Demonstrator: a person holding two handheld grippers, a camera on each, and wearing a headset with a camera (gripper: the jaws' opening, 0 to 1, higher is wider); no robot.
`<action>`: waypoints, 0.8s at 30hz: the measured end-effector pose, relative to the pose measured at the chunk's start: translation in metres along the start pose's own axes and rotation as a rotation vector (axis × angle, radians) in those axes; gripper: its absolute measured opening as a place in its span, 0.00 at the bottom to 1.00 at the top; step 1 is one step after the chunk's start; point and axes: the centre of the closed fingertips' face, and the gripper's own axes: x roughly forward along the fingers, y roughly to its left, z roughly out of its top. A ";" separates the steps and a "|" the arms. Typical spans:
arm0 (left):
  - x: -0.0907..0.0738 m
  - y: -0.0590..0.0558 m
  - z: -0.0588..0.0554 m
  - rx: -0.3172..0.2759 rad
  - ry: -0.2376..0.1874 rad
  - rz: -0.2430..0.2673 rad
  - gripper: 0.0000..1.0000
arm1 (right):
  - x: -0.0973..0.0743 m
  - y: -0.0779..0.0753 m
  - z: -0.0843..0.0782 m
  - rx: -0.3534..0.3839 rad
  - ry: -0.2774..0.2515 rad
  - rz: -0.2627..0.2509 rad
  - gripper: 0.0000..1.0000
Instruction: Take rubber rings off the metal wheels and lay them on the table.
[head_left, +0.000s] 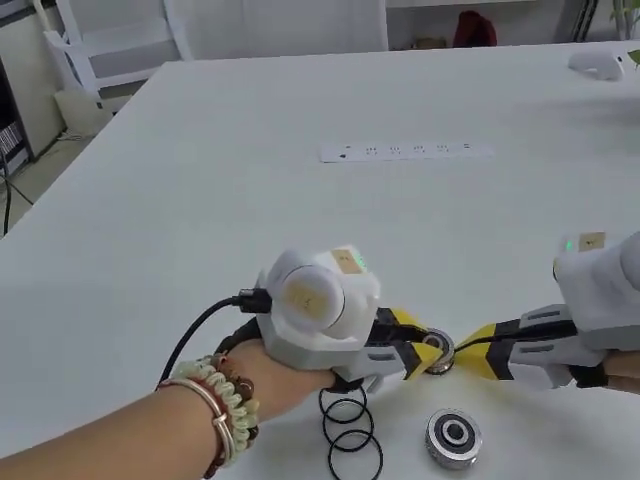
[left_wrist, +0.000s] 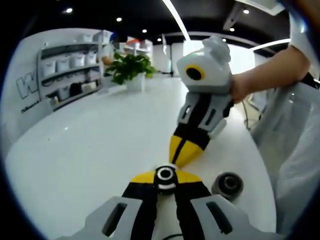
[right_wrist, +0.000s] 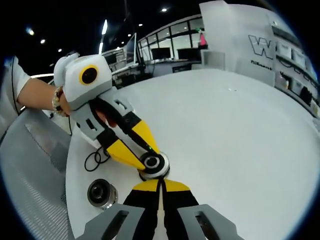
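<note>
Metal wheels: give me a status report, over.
Left hand-held gripper shut on one metal wheel. Right hand-held gripper shut, tips at that wheel's edge. Three rubber rings and second wheel on table. Nothing in the way.

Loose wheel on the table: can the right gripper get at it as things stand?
Probably yes: the loose wheel lies uncovered on open table beside the right gripper, though its shut fingers must open first.

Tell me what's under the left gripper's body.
Three overlapping black rubber rings lie on the table beneath the left gripper. Its body covers the top ring's upper edge; anything further under is hidden.
</note>
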 end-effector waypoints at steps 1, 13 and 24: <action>0.000 -0.001 0.000 0.001 -0.002 0.000 0.14 | 0.000 0.000 0.000 0.016 0.004 0.003 0.00; -0.001 -0.002 0.000 0.024 -0.018 0.012 0.13 | -0.002 -0.001 0.001 0.370 -0.032 0.037 0.00; -0.002 -0.001 -0.001 0.012 -0.061 0.009 0.13 | -0.002 0.002 0.001 0.499 -0.050 0.033 0.00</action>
